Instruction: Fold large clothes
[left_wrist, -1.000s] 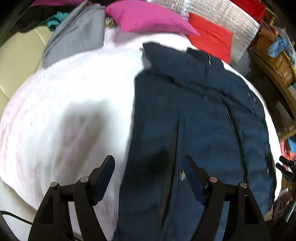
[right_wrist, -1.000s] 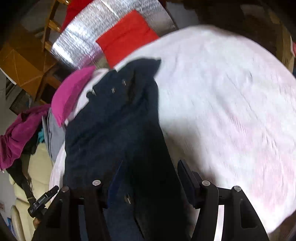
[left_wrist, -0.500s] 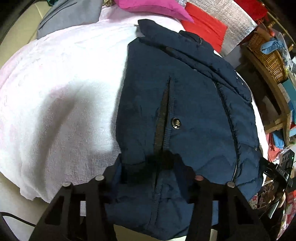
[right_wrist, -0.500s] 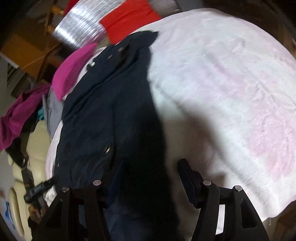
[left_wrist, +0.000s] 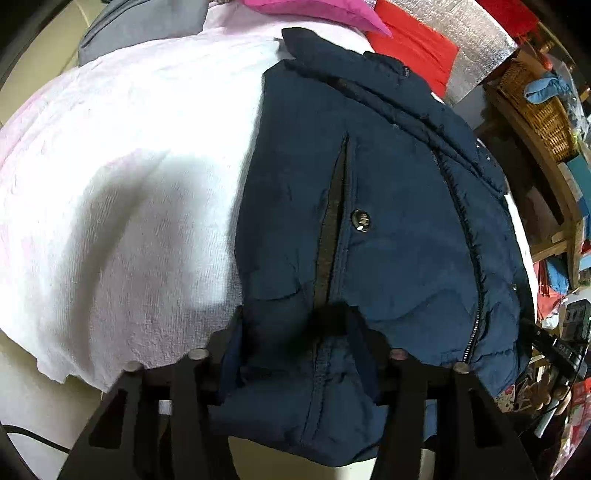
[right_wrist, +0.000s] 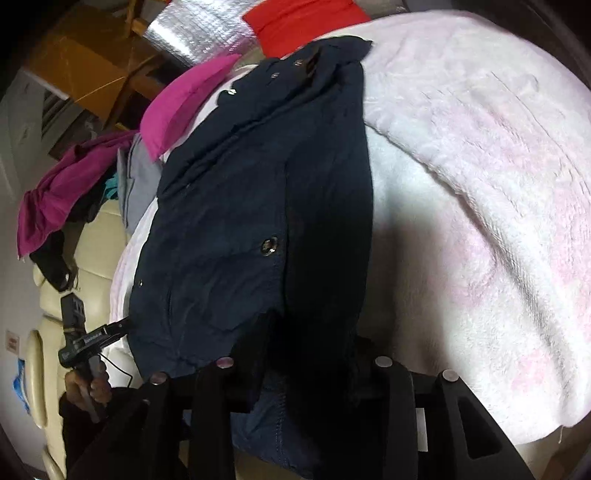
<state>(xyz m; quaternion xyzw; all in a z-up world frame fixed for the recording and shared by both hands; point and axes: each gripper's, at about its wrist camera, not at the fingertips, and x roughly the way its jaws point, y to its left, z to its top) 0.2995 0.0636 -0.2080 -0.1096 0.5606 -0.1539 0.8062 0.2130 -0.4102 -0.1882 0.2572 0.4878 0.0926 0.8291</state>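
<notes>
While the navy jacket (left_wrist: 388, 229) is lying spread on the pale pink-white blanket (left_wrist: 122, 206), both grippers are biting its near hem — left gripper (left_wrist: 295, 343) jaws having just been closing, pinching bunched fabric; right gripper (right_wrist: 306, 354) jaws likewise closing, clamping the dark hem fold.
</notes>
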